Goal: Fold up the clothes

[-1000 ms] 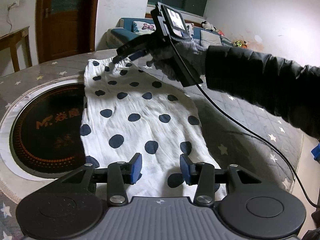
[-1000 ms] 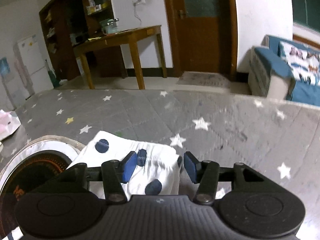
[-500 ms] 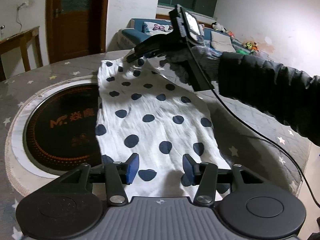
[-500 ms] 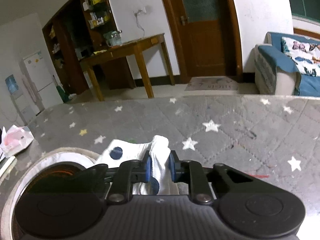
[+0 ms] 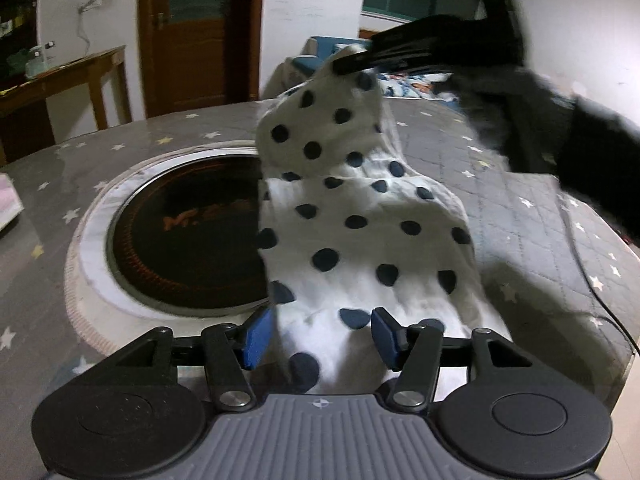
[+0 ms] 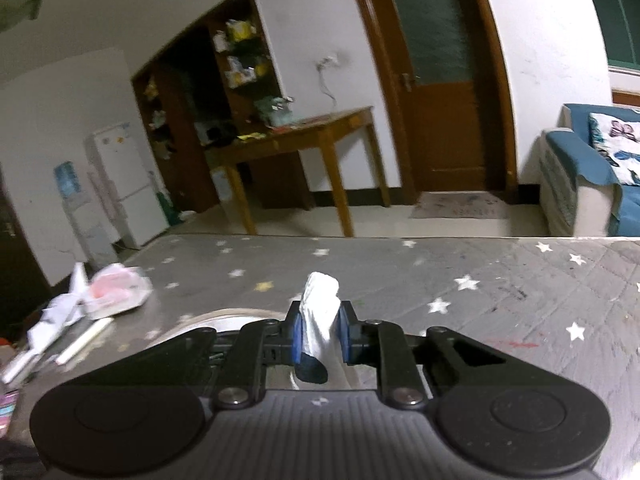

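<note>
Star-print tablecloth (image 5: 520,208) bears the dotted garment (image 5: 360,220), pinched by the right gripper (image 6: 320,334); left gripper (image 5: 316,336) opening, hob lettering blurred.

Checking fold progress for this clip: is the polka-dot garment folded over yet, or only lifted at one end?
Only lifted: the right tool pinches the polka-dot garment's far end in the air; the rest lies spread on the star-print cover.

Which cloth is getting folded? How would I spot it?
Find the big table with the grey starry cover and the dark round plate set in its middle. The cloth lies just beside that plate, with its far end lifted by the right gripper. It is white with big dark blue dots.
</note>
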Action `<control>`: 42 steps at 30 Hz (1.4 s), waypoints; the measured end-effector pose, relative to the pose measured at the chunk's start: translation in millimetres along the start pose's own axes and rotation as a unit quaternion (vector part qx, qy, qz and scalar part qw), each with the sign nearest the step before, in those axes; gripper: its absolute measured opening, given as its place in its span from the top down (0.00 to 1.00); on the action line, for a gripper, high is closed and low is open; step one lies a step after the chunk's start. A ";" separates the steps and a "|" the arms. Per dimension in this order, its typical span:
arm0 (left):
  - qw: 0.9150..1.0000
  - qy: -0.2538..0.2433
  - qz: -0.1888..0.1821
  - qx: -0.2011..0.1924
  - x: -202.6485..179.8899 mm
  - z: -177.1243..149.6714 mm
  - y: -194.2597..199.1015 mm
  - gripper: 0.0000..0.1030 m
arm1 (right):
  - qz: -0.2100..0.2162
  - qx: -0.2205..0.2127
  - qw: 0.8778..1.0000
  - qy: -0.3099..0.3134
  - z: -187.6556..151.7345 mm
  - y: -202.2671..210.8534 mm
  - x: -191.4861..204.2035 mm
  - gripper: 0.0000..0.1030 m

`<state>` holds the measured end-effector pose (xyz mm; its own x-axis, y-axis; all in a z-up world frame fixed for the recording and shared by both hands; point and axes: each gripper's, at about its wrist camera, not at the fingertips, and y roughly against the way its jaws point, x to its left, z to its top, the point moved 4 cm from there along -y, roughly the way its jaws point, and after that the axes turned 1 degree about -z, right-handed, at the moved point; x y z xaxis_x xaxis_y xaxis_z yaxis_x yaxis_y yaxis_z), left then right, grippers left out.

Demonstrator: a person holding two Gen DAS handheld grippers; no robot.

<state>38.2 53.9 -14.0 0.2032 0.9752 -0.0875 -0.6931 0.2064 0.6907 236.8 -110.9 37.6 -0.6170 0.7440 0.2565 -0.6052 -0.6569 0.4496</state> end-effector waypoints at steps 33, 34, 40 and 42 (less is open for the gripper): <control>0.993 0.063 0.076 -0.058 48.0 -28.1 71.6 0.40 | 0.188 0.068 0.955 0.220 -192.8 199.4 177.3 0.74; 0.993 0.062 0.075 -0.062 46.7 -26.5 72.8 0.40 | 0.193 0.073 0.953 0.224 -196.5 201.6 179.8 0.74; 0.994 0.046 0.064 -0.081 34.8 -14.8 80.8 0.40 | 0.200 0.094 0.945 0.242 -207.4 217.0 191.7 0.72; 0.993 0.043 0.058 -0.090 29.9 -9.6 83.9 0.40 | 0.181 0.090 0.950 0.237 -201.0 213.7 192.3 0.69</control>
<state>-20.5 101.1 34.4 0.0599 0.9950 -0.0803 -0.8229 0.0948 0.5602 -112.4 -132.8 11.1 -0.9513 0.3072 0.0259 -0.2419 -0.7959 0.5549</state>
